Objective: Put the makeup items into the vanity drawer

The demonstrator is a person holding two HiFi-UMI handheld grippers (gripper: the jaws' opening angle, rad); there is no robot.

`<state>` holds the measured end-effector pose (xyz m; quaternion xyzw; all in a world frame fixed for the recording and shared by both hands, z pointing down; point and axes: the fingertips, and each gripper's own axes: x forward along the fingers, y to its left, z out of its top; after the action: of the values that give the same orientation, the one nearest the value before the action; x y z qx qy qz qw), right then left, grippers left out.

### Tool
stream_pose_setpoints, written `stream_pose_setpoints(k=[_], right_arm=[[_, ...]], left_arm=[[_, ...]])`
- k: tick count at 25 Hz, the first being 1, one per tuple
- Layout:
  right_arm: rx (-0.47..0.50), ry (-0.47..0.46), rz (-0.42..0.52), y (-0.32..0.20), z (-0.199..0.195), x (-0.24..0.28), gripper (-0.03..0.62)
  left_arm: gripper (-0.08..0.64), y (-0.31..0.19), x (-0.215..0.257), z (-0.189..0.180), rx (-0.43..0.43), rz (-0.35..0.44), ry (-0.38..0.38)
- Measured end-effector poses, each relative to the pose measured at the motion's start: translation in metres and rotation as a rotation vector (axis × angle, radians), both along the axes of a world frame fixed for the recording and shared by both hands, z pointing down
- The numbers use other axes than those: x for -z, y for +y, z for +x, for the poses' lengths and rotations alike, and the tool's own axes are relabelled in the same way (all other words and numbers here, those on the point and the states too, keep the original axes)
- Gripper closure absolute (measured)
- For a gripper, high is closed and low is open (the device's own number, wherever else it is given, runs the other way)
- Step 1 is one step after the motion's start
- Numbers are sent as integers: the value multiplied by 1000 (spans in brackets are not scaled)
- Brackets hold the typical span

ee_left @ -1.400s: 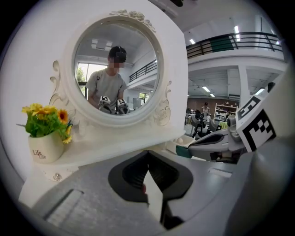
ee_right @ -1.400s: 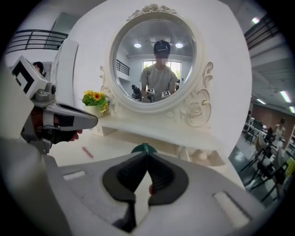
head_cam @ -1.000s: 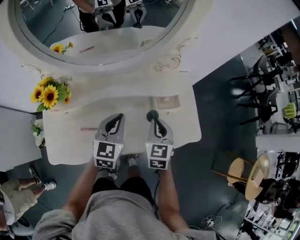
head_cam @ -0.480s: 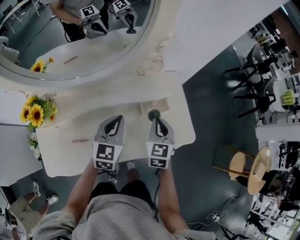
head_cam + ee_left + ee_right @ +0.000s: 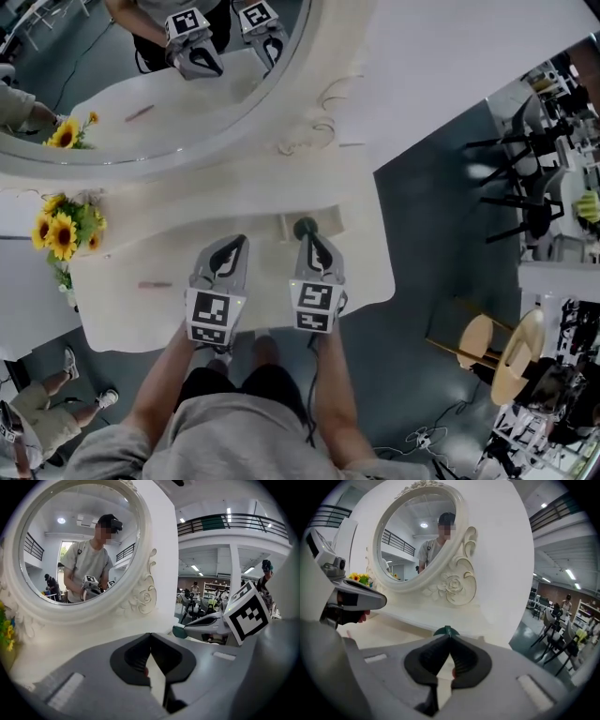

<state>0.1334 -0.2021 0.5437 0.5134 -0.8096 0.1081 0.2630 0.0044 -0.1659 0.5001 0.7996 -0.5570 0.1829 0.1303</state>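
My right gripper [image 5: 303, 234] is shut on a dark green round item [image 5: 305, 226] at its tips, above the middle of the white vanity top [image 5: 366, 267]. The same item [image 5: 446, 630] peeks out just past the closed right gripper [image 5: 449, 637] in its own view, and the green item [image 5: 178, 631] also shows in the left gripper view. Beside it, my left gripper [image 5: 236, 240] is shut with nothing in it, and the left gripper [image 5: 150, 634] shows its jaws meeting. A thin pink stick [image 5: 155, 284] lies on the top at the left. No drawer is in view.
A large oval mirror [image 5: 187, 94] in a carved white frame stands at the back. Sunflowers [image 5: 58, 234] sit at the table's left end. A clear shallow tray [image 5: 330, 223] lies by the right gripper's tip. Chairs and a wooden stool [image 5: 487, 347] stand on the floor to the right.
The head view has swung, so the table and mirror sit differently in frame. Both grippers reach slightly farther over the table; the right tip is now level with the clear tray.
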Motion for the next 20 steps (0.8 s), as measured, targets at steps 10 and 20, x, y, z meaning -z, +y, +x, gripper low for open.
stream_pose_setpoints(k=[10,20], right_arm=[[21,4,-55,-3,-6,-27,583],[2,-96,-52,1,-5,-25,431]], left_arm=[[549,3,-18,-11,44,-46,-5],[549,11,-18,-11,54,-41,-7]])
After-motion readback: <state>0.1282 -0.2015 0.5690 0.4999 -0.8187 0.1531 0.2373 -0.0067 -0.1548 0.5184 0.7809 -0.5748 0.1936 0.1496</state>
